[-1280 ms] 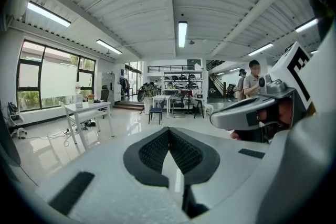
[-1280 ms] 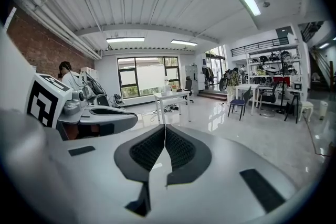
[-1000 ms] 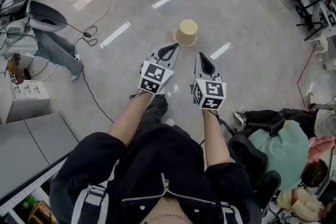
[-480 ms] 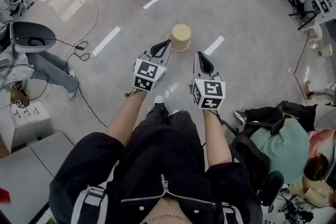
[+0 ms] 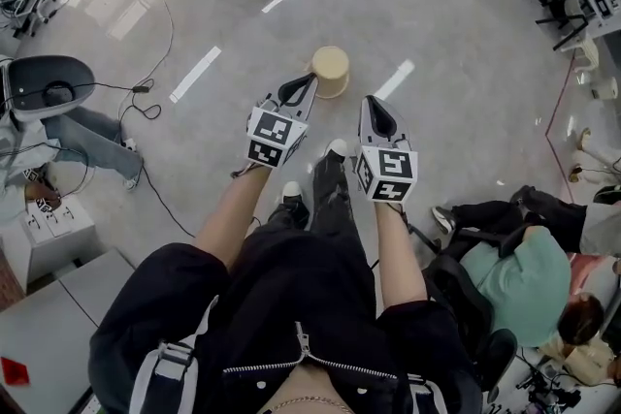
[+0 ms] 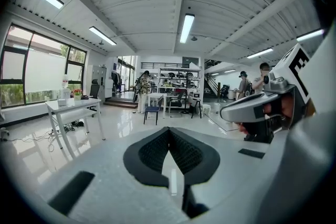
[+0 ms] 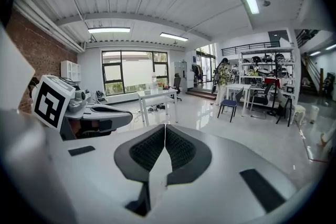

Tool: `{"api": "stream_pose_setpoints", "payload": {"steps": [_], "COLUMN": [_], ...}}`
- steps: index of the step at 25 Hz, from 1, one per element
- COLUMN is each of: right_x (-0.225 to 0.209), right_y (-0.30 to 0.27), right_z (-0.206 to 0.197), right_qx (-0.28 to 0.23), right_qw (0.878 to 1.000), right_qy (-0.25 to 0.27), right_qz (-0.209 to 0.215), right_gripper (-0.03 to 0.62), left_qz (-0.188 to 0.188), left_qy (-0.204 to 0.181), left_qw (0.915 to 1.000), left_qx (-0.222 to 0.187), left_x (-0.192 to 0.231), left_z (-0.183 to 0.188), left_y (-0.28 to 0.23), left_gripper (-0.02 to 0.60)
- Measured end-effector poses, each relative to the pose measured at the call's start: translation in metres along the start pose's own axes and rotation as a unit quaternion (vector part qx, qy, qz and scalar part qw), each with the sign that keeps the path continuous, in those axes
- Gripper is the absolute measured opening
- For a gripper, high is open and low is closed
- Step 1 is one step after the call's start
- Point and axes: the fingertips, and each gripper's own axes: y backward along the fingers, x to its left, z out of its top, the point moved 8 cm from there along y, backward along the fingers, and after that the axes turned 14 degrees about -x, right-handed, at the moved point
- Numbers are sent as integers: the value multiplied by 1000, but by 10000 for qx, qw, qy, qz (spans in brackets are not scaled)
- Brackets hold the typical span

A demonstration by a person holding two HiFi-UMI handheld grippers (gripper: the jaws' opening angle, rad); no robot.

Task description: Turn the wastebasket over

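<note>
A beige wastebasket (image 5: 331,70) stands on the grey floor ahead of me in the head view, its closed base up, mouth down. My left gripper (image 5: 303,84) is held out just left of and short of it, jaws shut and empty. My right gripper (image 5: 375,108) is beside it, a little nearer to me and to the right of the basket, also shut on nothing. The left gripper view shows its own black pads (image 6: 157,152) meeting, with the right gripper (image 6: 257,107) at its right. In the right gripper view the pads (image 7: 151,149) meet too. Neither gripper view shows the basket.
White tape strips (image 5: 194,74) mark the floor around the basket. A cable (image 5: 160,24) runs at left past a seated person's legs (image 5: 92,136). Another person (image 5: 524,257) sits at lower right. Tables (image 6: 71,110) and chairs (image 7: 230,104) stand farther back in the hall.
I have walked forward: the floor and tape marks slid toward me and my leg stepped ahead. Both grippers stayed shut, side by side, now closer to the wastebasket.
</note>
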Motion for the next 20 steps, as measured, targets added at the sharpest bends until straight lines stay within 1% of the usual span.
{"api": "stream_pose_setpoints", "payload": {"steps": [5, 8, 12, 18, 20], "right_x": [-35, -65, -106, -139, -148], "right_y": [-40, -62, -92, -126, -136], "right_z": [4, 14, 26, 26, 24], "right_qx": [-65, -105, -128, -167, -161], "right_qw": [9999, 9999, 9998, 9990, 9986], "right_qy": [-63, -65, -31, -281, -284], "right_qz": [84, 95, 124, 316, 405], "right_gripper": [11, 11, 12, 12, 12], "left_qz": [35, 100, 87, 161, 244], "left_qy": [-81, -88, -182, -442, -430], "left_qw": [9999, 9999, 9996, 9980, 9977], "left_qx": [74, 105, 176, 421, 462], "left_x": [13, 20, 23, 29, 33], "left_z": [-4, 0, 8, 14, 16], "left_y": [-46, -77, -122, -156, -164], "left_gripper": [5, 5, 5, 5, 5]}}
